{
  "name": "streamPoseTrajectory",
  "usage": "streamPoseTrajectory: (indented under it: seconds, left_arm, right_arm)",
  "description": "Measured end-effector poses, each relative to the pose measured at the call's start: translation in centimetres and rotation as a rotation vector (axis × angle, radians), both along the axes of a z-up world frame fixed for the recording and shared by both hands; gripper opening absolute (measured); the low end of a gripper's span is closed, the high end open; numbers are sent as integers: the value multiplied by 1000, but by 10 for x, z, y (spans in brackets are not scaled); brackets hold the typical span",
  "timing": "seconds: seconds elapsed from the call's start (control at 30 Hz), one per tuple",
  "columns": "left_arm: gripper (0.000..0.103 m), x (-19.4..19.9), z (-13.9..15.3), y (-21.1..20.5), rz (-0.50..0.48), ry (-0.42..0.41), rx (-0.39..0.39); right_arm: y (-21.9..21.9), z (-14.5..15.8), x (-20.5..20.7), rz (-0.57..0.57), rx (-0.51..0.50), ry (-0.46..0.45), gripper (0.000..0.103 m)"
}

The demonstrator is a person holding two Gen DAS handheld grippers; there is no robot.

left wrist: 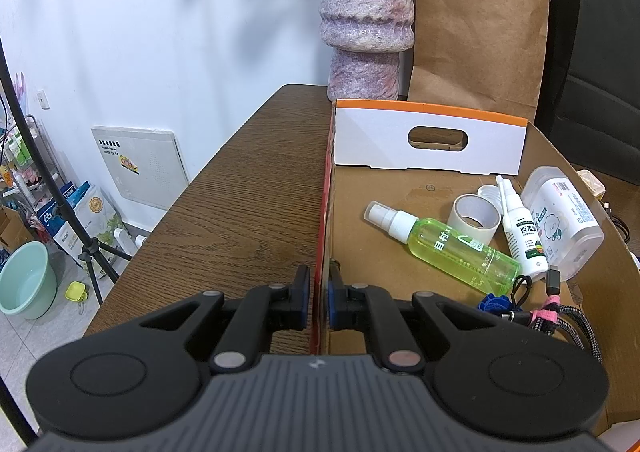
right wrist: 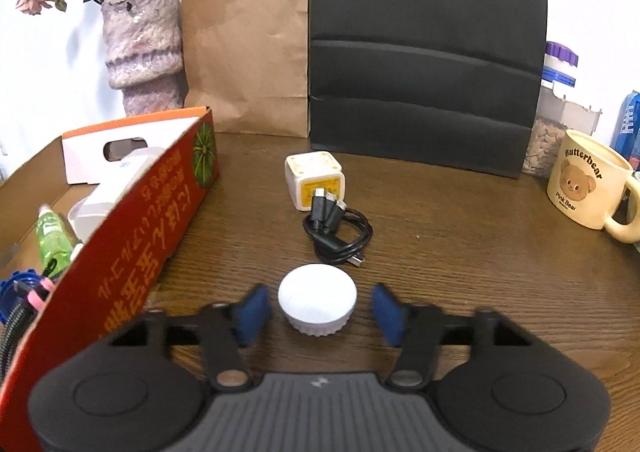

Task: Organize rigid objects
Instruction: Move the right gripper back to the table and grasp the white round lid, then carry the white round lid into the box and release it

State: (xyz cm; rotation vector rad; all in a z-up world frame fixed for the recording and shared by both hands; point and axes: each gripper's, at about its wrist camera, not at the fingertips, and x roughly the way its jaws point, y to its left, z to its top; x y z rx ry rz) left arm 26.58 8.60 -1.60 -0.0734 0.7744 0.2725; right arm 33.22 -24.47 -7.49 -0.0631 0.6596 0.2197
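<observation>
Wooden table (right wrist: 460,252) carries everything. Black paper bag (right wrist: 428,51) and brown paper bag (right wrist: 248,43) stand at the back, textured vase (right wrist: 140,47) to their left.

Cardboard box (left wrist: 400,252), red printed outer wall, lies open on the table's left part. Inside: white wipes container (left wrist: 564,223), green spray bottle (left wrist: 452,248), small white spray bottle (left wrist: 520,232), tape roll (left wrist: 474,215), braided cables (left wrist: 560,320) in the near corner.

Left gripper (left wrist: 319,296): fingers pinched tight on the box's near side wall, one finger outside, one inside.

Butterbear mug (right wrist: 588,183) sits at the table's right edge. Cream charger cube (right wrist: 316,179) is mid-table, coiled black USB cable (right wrist: 340,232) touching its front.

White round cap (right wrist: 317,302) sits on the table just in front of the cable. Right gripper (right wrist: 318,312) straddles it; blue pads (right wrist: 252,312) sit close either side with gaps showing, no contact yet.
</observation>
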Motion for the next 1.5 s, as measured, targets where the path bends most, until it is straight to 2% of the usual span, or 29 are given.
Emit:
streamPoseTrajectory:
  seconds: [0.03,0.43,0.87,1.13,1.5]
  left_arm:
    - [10,0,0,0,0,0,0]
    - [10,0,0,0,0,0,0]
    - [10,0,0,1,1,0,0]
    - [10,0,0,0,0,0,0]
    - [10,0,0,0,0,-1,2]
  right_arm:
    - [0,0,0,1,3,-3,39]
    - [-1,3,-1,-7,13,-10,39]
    - [-3,36,-6,-1,32,-108,39]
    - [18,66,-16,81,46,-173,39]
    - [75,92,-25,234,71,-237,39]
